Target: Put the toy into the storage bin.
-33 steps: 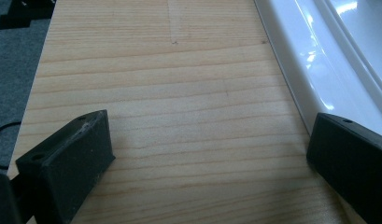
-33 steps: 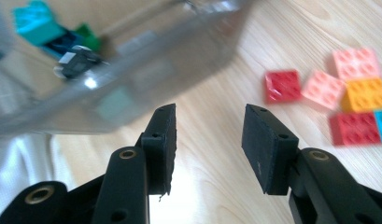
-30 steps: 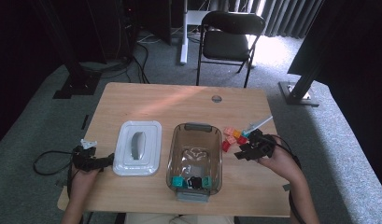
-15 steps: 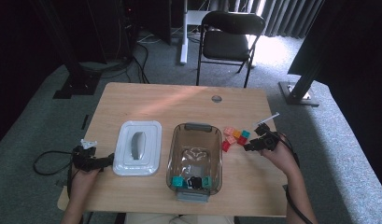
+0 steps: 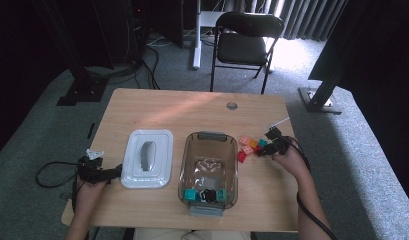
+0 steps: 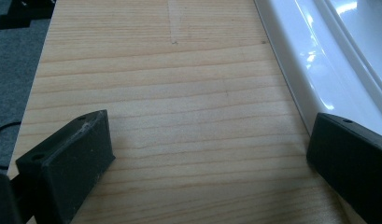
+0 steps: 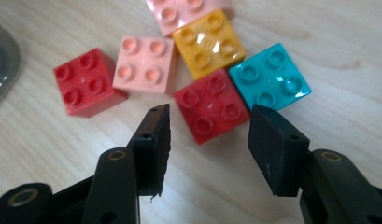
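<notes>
Beyond your bench [image 5: 157, 112], at twelve o'clock, a black folding chair [image 5: 246, 44] stands on grey carpet [image 5: 352, 150], with dark stand bases at ten o'clock [image 5: 81, 92] and two o'clock [image 5: 319, 99].

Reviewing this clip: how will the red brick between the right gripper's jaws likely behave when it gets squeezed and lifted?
The red brick looks like rigid moulded plastic, so it probably won't deform. Its flat sides suit the open right gripper, though its gloss may allow slipping. It touches the teal brick and the yellow brick, so those may get nudged.
</notes>
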{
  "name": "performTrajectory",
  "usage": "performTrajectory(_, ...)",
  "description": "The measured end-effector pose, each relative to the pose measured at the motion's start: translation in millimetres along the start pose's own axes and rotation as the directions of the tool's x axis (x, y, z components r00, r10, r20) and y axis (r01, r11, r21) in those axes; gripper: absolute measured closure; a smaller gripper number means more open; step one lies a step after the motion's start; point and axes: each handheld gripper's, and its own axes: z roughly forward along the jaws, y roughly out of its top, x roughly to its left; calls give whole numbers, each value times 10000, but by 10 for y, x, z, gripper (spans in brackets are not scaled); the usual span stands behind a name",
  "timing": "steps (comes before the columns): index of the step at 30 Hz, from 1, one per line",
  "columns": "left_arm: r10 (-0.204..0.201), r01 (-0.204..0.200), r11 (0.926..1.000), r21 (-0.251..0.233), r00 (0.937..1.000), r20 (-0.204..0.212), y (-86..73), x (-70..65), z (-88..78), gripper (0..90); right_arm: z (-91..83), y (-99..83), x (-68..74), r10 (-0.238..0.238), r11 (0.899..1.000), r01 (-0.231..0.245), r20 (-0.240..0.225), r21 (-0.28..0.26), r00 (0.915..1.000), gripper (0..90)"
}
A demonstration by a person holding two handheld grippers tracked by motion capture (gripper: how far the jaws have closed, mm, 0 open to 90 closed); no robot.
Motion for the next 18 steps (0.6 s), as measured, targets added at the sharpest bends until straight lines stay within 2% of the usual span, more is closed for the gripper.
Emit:
performTrajectory(9,3,-3,10000,0,10000,5,0,0,0,8,91,91,30,-321,9993,321,-4,196,9995,447)
performTrajectory(18,2,-2,10000,-1,10000,6,0,0,0,8,161,90,60,-575,9963,553,323,657,9978,534)
